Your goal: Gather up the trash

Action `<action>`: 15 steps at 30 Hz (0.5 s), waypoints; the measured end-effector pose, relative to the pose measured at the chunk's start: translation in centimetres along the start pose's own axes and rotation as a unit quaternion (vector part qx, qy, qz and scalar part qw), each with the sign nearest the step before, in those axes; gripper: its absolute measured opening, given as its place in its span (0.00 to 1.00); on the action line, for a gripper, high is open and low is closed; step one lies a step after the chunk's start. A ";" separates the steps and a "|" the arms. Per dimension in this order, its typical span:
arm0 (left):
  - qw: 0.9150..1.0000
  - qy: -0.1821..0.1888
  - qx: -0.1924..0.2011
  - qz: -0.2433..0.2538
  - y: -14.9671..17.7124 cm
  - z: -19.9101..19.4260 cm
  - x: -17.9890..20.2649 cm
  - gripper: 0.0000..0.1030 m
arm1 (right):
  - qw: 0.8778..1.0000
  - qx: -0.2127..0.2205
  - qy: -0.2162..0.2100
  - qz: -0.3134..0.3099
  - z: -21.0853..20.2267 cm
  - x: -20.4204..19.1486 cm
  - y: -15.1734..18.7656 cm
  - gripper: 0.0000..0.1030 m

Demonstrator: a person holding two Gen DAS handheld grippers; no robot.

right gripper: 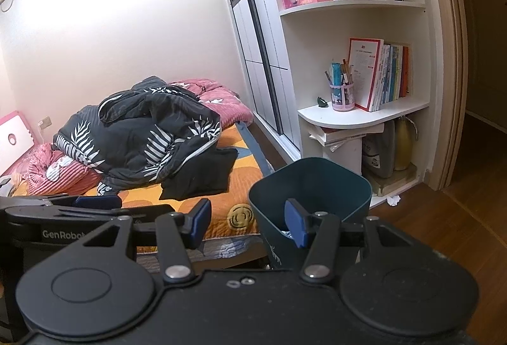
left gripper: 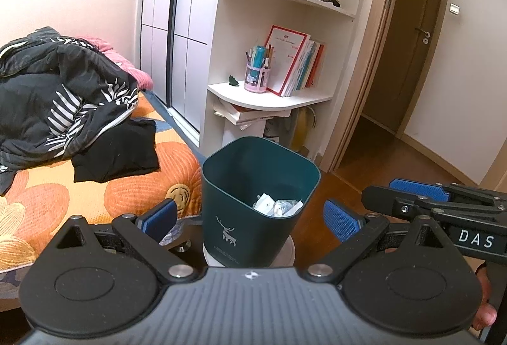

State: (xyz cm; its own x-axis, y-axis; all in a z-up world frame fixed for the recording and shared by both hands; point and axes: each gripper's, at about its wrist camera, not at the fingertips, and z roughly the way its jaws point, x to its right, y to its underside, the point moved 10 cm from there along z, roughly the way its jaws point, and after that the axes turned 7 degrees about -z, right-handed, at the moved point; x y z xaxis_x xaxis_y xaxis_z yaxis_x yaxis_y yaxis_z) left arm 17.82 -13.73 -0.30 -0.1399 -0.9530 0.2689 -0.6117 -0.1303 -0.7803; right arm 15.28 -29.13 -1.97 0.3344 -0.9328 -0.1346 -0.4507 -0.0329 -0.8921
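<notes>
A dark green trash bin with a white deer print stands on the floor beside the bed, with crumpled white trash inside. My left gripper is open and empty, its jaws on either side of the bin. The right gripper shows at the right edge of the left wrist view. In the right wrist view the bin is just ahead, and my right gripper is open and empty at its near rim. A small white scrap lies on the floor by the shelf base.
A bed with an orange flowered sheet, a dark quilt and black clothes is on the left. A white shelf unit with books and a pen cup stands behind the bin. An open doorway is at right.
</notes>
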 end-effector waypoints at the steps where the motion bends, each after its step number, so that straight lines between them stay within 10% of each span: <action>1: 1.000 -0.001 0.001 0.001 0.0 0.0 0.0 0.97 | 1.000 0.000 0.001 0.001 0.0 0.0 0.0 0.50; 15: 1.000 0.011 0.012 -0.003 -0.2 -0.5 0.4 0.97 | 1.000 0.000 0.002 0.000 0.0 0.0 0.0 0.50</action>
State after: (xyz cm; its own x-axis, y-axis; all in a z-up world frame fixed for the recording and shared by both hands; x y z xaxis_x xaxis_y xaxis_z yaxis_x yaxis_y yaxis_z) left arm 17.48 -13.95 0.25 -0.1534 -0.9456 0.2868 -0.5947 -0.1435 -0.7911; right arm 15.23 -29.12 -2.01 0.3311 -0.9340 -0.1339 -0.4511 -0.0321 -0.8919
